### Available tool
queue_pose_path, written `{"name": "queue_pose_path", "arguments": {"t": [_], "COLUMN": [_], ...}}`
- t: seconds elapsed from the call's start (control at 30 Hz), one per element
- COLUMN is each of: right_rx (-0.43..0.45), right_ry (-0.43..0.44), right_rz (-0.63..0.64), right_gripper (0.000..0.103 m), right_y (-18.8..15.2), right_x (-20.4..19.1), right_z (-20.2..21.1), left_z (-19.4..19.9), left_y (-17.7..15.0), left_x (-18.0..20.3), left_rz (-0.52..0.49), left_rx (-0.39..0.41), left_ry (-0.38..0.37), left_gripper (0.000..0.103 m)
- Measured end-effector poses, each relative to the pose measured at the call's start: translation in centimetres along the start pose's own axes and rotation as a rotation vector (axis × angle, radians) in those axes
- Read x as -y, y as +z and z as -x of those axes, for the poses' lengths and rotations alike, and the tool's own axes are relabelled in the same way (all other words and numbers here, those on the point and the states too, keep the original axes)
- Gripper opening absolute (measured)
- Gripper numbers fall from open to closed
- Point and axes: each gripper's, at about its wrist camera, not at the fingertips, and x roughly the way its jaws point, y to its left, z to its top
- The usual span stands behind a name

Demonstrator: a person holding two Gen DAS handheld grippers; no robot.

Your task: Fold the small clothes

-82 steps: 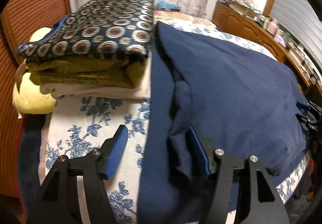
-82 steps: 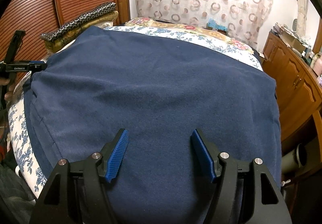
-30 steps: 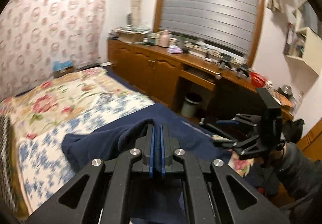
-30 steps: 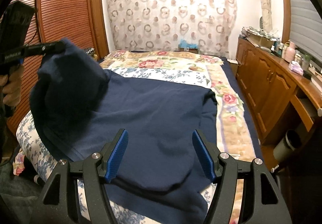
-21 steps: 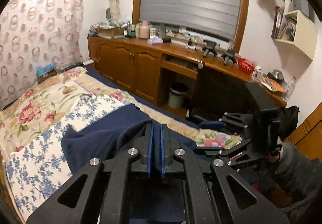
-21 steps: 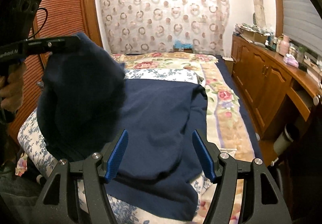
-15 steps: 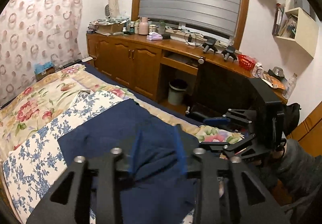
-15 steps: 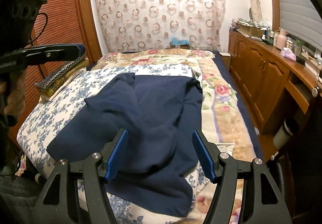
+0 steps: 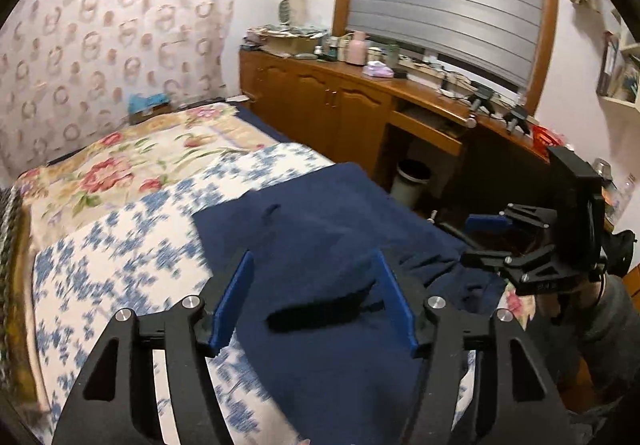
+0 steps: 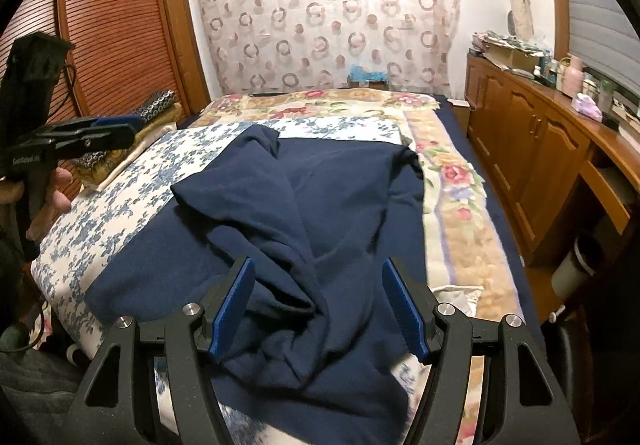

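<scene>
In the left wrist view, the left gripper (image 9: 314, 299) fills the bottom of the frame with its blue fingers spread apart and empty, above the navy garment (image 9: 332, 229) lying rumpled on the floral bedspread (image 9: 120, 245); the right gripper (image 9: 472, 241) shows at the right edge. In the right wrist view, the right gripper (image 10: 318, 309) also stands wide apart at the bottom centre, holding nothing, with the navy garment (image 10: 304, 205) heaped mid-frame on the bedspread (image 10: 132, 185) and the left gripper (image 10: 124, 131) at the left edge.

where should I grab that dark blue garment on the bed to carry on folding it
Probably the near hem of the dark blue fleece garment, at the bunched ridge between the right gripper jaws. It stands proud of the floral bedspread, so open jaws coming straight in from the foot edge can pinch it.
</scene>
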Motion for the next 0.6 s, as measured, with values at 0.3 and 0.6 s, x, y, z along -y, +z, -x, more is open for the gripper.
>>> {"name": "queue_pose_path", "arguments": {"t": [0.3, 0.6], "right_rx": [-0.018, -0.069], "right_ry": [0.036, 0.078], "right_rz": [0.078, 0.178], "right_gripper": [0.068, 0.068], "right_y": [2.7, 5.1], "right_x": [-2.8, -5.4], "right_z": [-3.0, -6.8], "left_z": [2.5, 4.2], "left_y": [-3.2, -5.5], "left_x": [-3.6, -6.0], "left_rz": [0.081, 0.11], "left_rx": [0.026, 0.043], "left_ry": [0.109, 0.17], "left_gripper": [0.067, 0.067]}}
